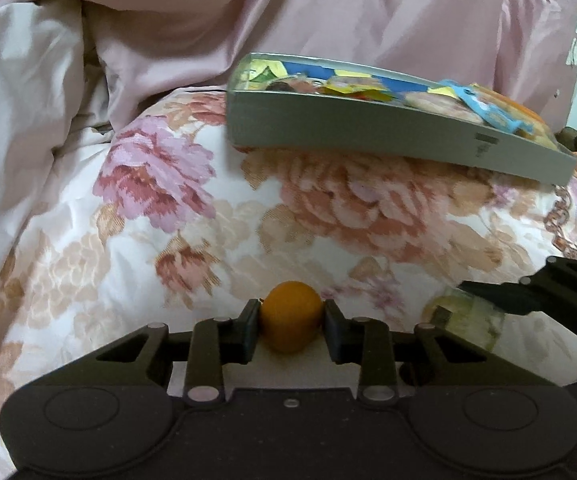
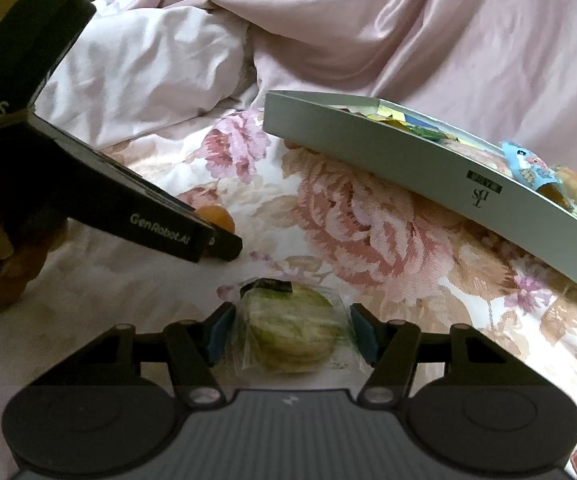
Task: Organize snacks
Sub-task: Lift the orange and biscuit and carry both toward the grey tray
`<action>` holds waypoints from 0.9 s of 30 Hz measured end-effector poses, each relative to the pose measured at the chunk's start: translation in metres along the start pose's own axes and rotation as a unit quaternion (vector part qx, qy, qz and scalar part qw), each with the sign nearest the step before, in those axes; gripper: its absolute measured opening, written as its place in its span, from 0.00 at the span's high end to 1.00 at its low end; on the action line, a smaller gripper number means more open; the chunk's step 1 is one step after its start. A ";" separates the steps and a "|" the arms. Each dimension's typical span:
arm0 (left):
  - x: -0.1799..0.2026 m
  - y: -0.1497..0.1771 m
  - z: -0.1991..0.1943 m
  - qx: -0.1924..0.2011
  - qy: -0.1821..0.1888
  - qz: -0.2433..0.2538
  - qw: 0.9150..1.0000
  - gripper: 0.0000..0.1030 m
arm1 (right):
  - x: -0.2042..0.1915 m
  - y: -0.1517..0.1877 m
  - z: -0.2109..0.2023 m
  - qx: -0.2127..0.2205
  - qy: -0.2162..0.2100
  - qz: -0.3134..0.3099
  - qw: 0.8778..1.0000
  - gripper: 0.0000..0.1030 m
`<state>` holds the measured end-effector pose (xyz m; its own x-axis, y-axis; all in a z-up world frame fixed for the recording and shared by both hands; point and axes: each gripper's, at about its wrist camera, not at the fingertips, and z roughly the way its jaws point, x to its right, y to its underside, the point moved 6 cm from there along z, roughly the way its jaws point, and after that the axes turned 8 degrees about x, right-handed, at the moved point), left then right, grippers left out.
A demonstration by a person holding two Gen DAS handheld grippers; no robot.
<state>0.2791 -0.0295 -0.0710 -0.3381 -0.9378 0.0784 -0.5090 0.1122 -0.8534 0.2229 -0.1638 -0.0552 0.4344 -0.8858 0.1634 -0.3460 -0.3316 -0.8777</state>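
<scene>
Orange and round, a small fruit (image 1: 290, 316) sits clenched between the black pads of our left gripper (image 1: 290, 326), low over a bedspread (image 1: 168, 208) printed with pink and peach flowers. In the right wrist view the same fruit peeks out beyond the tip of the left tool, close above the cloth. Our right gripper (image 2: 291, 334) has its blue-padded jaws on either side of a greenish round pastry sealed in a clear wrapper (image 2: 292, 330); the wrapper's edges reach both pads, but we cannot tell whether the pads truly press on it or only stand close against the plastic. The pastry lies on the bedspread between the fingers. Farther off, towards the right, a shallow grey box (image 1: 360, 132) rests on the flowered cloth, well apart from both tools, one long wall turned to us and bearing a small dark mark. Inside it we see several wrapped snacks (image 1: 484, 108), yellow, blue and orange, piled towards its right end. Behind the box, plain pink satin bedding (image 1: 328, 12) is bunched up in folds. At the left edge of the right wrist view, a hand (image 2: 4, 264) grips the handle of the left tool.
</scene>
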 end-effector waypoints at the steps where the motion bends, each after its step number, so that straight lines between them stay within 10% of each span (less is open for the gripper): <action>1: 0.003 0.002 -0.003 -0.001 0.000 0.000 1.000 0.66 | -0.001 0.001 -0.003 -0.001 0.000 -0.002 1.000 0.36; 27: 0.042 0.029 -0.109 -0.002 -0.012 -0.069 0.998 0.67 | 0.005 0.010 -0.101 0.006 0.035 -0.002 0.999 0.36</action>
<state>0.1640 -0.0299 -0.0359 -0.2463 -0.9519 0.1820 -0.5516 -0.0167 -0.8339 0.1377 -0.2046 -0.0171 0.3760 -0.9051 0.1985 -0.3342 -0.3322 -0.8820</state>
